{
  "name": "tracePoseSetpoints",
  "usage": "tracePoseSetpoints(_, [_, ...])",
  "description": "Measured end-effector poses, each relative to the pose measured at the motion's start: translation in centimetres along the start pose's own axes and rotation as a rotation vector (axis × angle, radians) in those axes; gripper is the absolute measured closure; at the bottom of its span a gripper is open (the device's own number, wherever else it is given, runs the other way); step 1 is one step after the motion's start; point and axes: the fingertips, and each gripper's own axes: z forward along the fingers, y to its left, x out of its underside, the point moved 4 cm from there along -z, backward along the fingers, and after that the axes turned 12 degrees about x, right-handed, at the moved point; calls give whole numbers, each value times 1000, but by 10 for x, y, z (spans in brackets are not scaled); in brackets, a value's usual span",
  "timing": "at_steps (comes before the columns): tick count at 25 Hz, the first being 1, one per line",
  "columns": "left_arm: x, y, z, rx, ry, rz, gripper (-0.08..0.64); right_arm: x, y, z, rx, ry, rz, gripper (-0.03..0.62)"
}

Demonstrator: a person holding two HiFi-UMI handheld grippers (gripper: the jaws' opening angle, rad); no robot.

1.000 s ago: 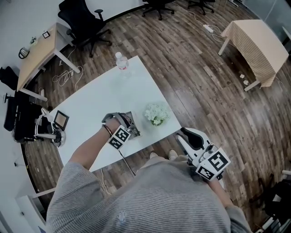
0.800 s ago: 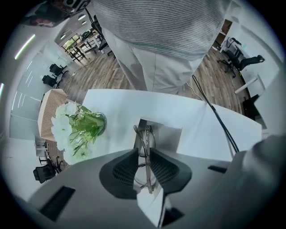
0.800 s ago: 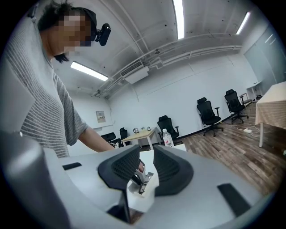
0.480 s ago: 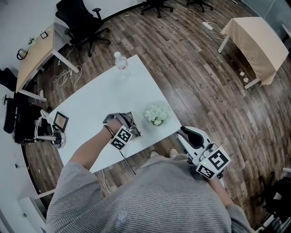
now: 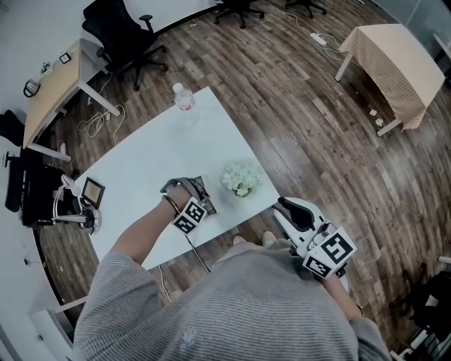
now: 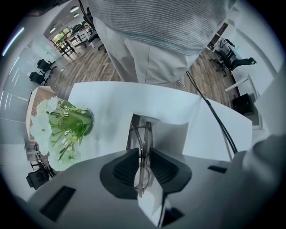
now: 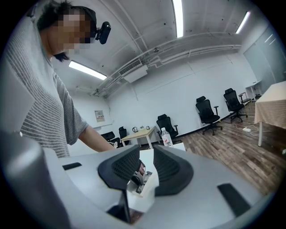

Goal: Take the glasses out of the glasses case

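Glasses (image 6: 144, 134): thin metal frame, arms folded. I see them edge-on and upright.
Glasses, state: pinched between the jaws of the left gripper (image 6: 144, 154), with the far end sticking out over the case.
Glasses case (image 6: 169, 136): open, pale grey inside, lying flat on the white table (image 5: 151, 158).
Contact: I cannot tell whether the glasses touch the case.

Dark wood-plank floor (image 5: 296, 120); black office chairs (image 5: 116, 35), a light wooden desk (image 5: 53, 88), a cloth-covered table (image 5: 391, 67); white walls (image 7: 178, 89), ceiling strip lights (image 7: 178, 11).
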Motion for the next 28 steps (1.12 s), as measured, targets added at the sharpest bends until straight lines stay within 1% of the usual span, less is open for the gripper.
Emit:
tracePoseSetpoints(2, [0,1,3,-5,4,6,483,0,-1,0,5,-1,2,506])
tracePoseSetpoints(5, [0,2,7,-21,13,14,516,0,-4,-1,12,-3,5,506])
tracePoseSetpoints(9, [-3,1,7,-35,-3,-12,526,0,-7,-1,14,1,9,506])
tracePoseSetpoints(11, [-3,0,6,-32,-10,-18,528,0,-7,-1,12,3,7,506])
tracePoseSetpoints(20, [3,-9,-1,-4,12,-17,528,-4,-5,0,5,-3,6,506])
tracePoseSetpoints(23, [3,-11,-6,-19,16,-32,528,-3,-4,-1,-4,-3,4,506])
tracePoseSetpoints(28, [4,-15,-13,-61,18,-82,528,-1,2,-1,-28,-7,-4,506])
